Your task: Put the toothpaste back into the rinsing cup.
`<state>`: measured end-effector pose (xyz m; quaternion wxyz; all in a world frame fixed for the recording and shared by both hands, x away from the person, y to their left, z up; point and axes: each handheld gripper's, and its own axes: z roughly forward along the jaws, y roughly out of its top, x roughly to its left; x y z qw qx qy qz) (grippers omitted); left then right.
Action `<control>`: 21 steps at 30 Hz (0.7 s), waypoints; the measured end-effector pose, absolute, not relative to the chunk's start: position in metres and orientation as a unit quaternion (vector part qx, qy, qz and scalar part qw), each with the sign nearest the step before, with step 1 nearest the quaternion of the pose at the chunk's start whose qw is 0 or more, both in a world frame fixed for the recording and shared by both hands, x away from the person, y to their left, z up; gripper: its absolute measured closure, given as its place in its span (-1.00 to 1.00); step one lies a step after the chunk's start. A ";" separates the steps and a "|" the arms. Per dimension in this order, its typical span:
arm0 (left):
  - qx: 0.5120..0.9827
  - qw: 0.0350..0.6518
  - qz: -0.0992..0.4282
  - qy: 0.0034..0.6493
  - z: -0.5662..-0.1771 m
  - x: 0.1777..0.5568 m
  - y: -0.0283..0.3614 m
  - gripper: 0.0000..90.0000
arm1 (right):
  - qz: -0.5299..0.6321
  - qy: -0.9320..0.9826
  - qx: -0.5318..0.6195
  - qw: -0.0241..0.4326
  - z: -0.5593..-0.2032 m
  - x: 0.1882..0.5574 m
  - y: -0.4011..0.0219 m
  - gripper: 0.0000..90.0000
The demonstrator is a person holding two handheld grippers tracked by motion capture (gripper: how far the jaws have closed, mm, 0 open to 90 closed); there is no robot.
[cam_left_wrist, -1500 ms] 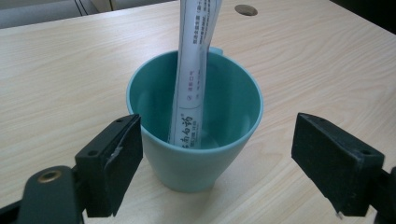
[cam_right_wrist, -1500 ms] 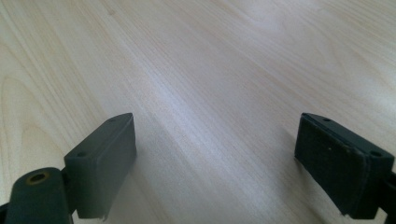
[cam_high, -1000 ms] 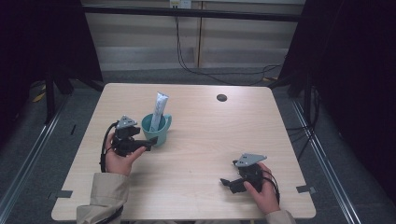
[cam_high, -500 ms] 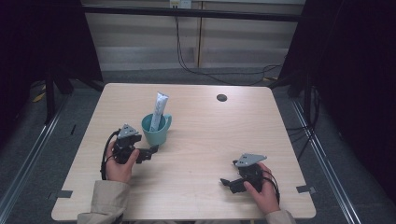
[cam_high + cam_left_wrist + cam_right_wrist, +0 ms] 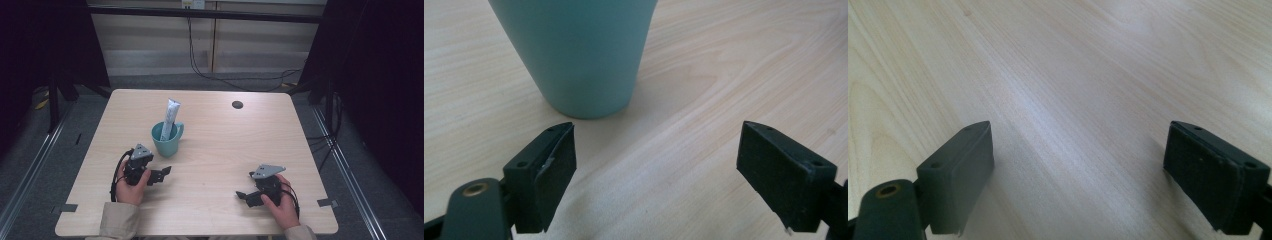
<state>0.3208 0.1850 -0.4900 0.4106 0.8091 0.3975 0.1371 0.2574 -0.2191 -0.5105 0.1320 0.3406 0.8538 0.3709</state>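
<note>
left gripper (image 5: pixel 161 174) lay low on the table (image 5: pixel 220 150) with its jaws spread wide and nothing between them, its tips pointing off to the side rather than at the teal mug (image 5: pixel 166 139). the mug stood just beyond it, near but apart; in the left gripper view the mug (image 5: pixel 576 55) rose ahead and a little toward the left jaw, outside the gap. a white tube (image 5: pixel 170 119) stood propped in the mug, leaning up past its rim.

judging from this, the work in hand was the mug with the tube in it, and the step looked like either an approach not yet made or a pause with the mug let go; the pictures could not settle which. a next grasp would have called for turning the gripper to face the mug, bringing the open jaws around its wall or its handle, and closing without tipping it, since the tall tube could make it top-heavy.

right gripper (image 5: pixel 243 196) rested well apart on the far side from the left one, near the table's front edge, jaws likewise wide open over bare wood (image 5: pixel 1063 100). beyond both, a small dark round spot (image 5: pixel 237 104) sat in the tabletop, well clear of the mug. nothing stood between the left gripper and the mug.
</note>
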 end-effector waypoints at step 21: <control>0.836 0.363 0.153 0.382 -0.508 0.311 0.179 -0.65 | 0.371 0.854 0.340 0.132 -0.511 0.257 -0.219 -0.74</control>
